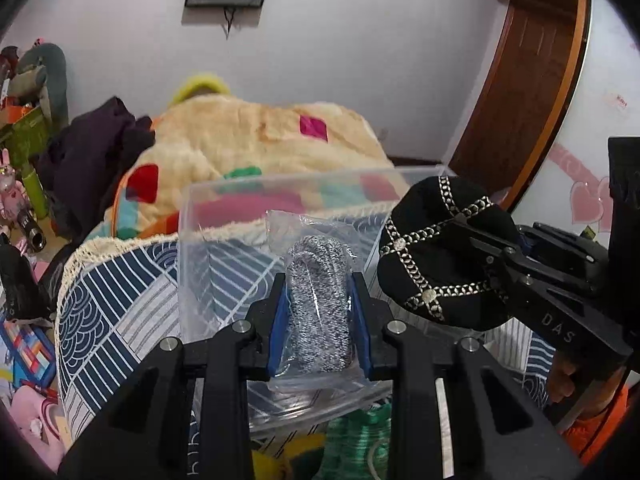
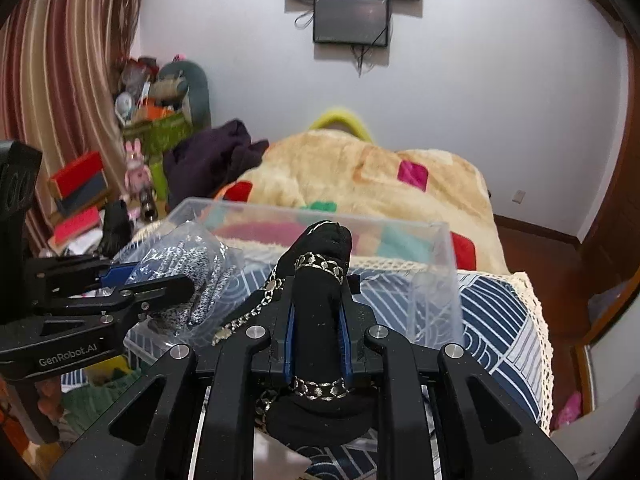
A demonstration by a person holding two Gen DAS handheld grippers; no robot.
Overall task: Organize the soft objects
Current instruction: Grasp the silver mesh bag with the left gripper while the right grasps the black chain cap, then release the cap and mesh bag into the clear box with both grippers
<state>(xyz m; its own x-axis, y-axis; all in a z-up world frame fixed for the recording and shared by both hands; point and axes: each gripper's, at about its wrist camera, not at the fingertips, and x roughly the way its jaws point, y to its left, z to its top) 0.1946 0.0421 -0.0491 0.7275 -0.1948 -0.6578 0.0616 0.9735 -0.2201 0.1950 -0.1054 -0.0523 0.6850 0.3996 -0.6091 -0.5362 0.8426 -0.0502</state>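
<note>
Tongs (image 1: 320, 320) pinching bagged knit (image 1: 320, 300) above clear bin (image 1: 208, 240)

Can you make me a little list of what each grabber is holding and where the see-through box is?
left gripper: shut on the grey knit item in a plastic bag
right gripper: shut on the black hat with chain trim
clear plastic box: on the blue patterned cloth, just ahead of both grippers
inside the box: nothing visible
behind the box: fluffy beige blanket
</note>
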